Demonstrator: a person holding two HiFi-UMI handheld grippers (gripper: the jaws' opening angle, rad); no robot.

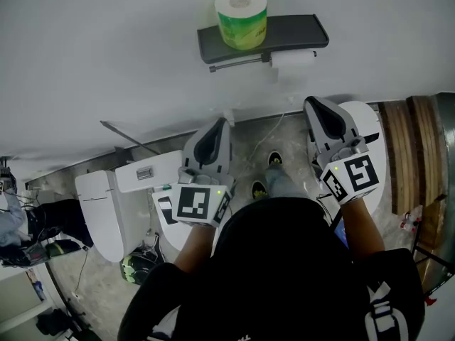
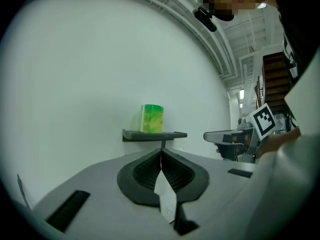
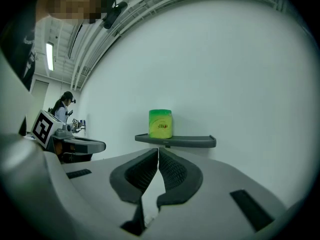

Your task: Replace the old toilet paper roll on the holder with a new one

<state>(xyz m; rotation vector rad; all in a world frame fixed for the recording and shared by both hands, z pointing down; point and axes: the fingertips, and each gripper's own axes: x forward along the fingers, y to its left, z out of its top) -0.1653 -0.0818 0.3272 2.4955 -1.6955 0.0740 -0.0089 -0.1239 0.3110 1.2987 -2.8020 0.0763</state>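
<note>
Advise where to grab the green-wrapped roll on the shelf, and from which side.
Take the green-wrapped roll across its curved side, coming level from the front. It stands on end on the shelf, with the wall behind it, so front and sides are free.

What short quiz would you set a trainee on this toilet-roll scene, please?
1. True or false: the green-wrapped roll stands on top of the shelf.
2. The jaws of the left tool are: A) wide apart; B) together with nothing between them; C) closed on a roll.
3. Fill in the gap: the white roll sits on the bar ____ the shelf.

Key: 1 true; 2 B; 3 under.
</note>
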